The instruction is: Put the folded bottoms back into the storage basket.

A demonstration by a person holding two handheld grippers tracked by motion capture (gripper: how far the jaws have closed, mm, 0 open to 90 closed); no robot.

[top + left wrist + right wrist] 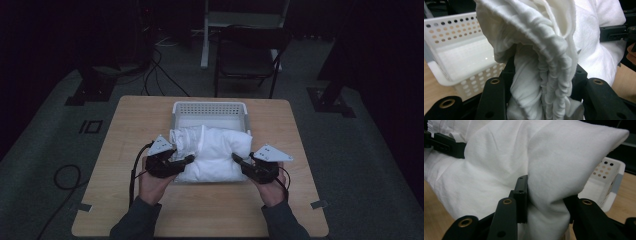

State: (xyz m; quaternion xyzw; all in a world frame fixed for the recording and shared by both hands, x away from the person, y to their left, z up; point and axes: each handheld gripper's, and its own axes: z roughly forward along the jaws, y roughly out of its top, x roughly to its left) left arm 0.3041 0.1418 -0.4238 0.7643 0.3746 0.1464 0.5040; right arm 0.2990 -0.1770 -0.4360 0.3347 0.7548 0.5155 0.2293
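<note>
A white folded cloth bundle (212,152) hangs between my two grippers, just in front of a white perforated basket (210,108) on the wooden table (200,210). My left gripper (184,161) is shut on the bundle's left edge; in the left gripper view the gathered cloth (541,75) is bunched between the black jaws. At the bundle's right edge my right gripper (239,161) is shut as well, with a thick fold of the cloth (549,202) pinched between its jaws. The basket (456,52) appears behind the cloth on the left, and its corner (609,177) peeks out at the right.
The basket sits at the table's far middle. Bare wood lies on both sides of the bundle and toward the near edge. A dark chair (247,55) and cables (160,75) are on the floor beyond the table.
</note>
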